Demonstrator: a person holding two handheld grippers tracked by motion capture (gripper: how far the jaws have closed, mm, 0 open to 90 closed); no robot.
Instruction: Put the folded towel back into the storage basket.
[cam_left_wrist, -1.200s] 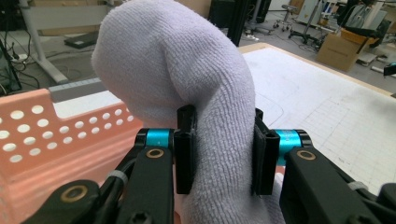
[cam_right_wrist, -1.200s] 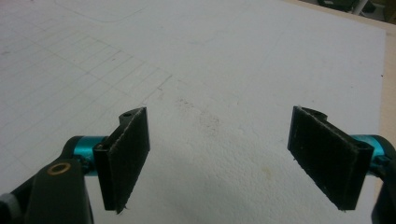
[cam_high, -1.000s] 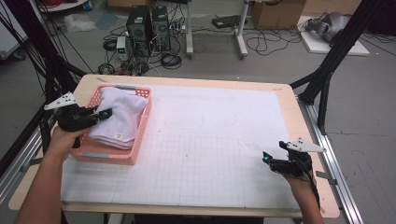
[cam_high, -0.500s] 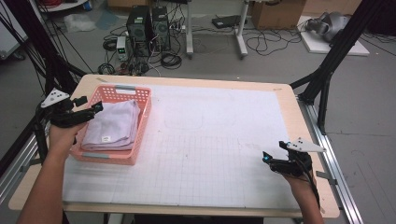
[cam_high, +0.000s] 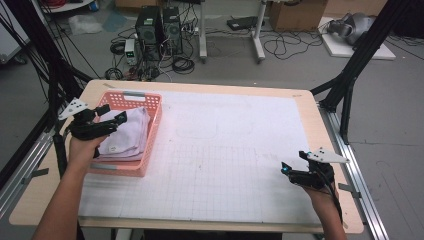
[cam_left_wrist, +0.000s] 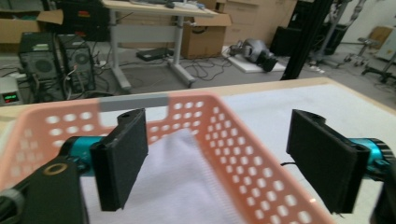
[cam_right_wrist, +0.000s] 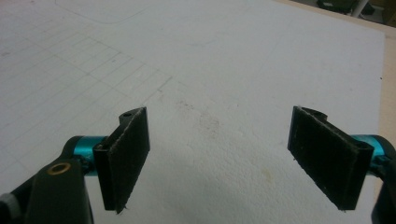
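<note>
High view: your left gripper (cam_high: 111, 116), jaws just opened and empty, clears the folded cloth (cam_high: 127, 136) in the basket (cam_high: 150, 131); lift straight away, right gripper (cam_high: 286, 169) idle and open.

Beyond the pale wooden surface (cam_high: 325, 150) under its white gridded mat (cam_high: 225, 150), a grey floor (cam_high: 300, 70) carried two black computer towers (cam_high: 160, 25), tangled cables (cam_high: 285, 47), a desk's metal legs (cam_high: 257, 30), cardboard boxes (cam_high: 295, 12) and black frame struts (cam_high: 357, 65).

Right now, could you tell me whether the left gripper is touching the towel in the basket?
Apart. The left gripper view shows the left gripper open, nothing between its jaws, above the towel lying in the basket.
</note>
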